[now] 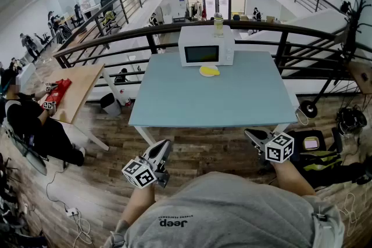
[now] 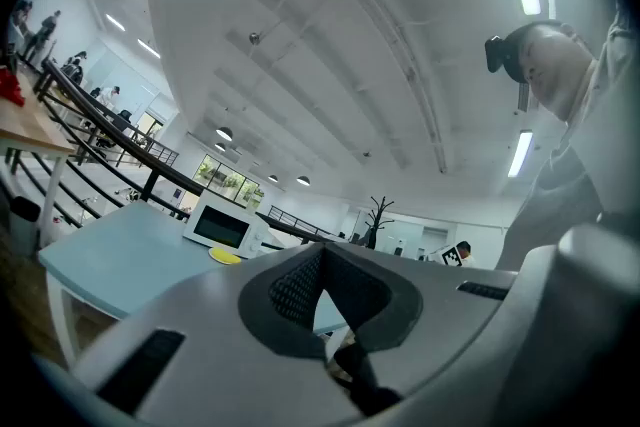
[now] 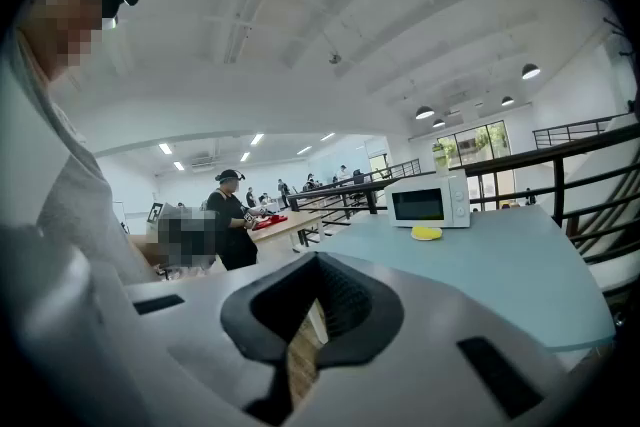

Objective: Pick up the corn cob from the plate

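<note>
A yellow plate point(image 1: 209, 71) lies on the light blue table point(image 1: 192, 104), just in front of the white microwave point(image 1: 206, 47). The corn cob on it is yellow too and hard to tell from the plate at this distance. The same plate point(image 2: 226, 257) is small and far off in the left gripper view, and the plate point(image 3: 427, 233) is just as far in the right gripper view. My left gripper point(image 1: 164, 147) and right gripper point(image 1: 251, 135) hang close to my body, short of the table's near edge. Both are shut with nothing between their jaws.
A bottle point(image 1: 218, 23) stands on the microwave. A dark railing point(image 1: 279, 29) runs behind the table. To the left is a wooden table point(image 1: 78, 87) with a seated person point(image 1: 29, 122). Bags and cables lie on the floor point(image 1: 325, 154) at right.
</note>
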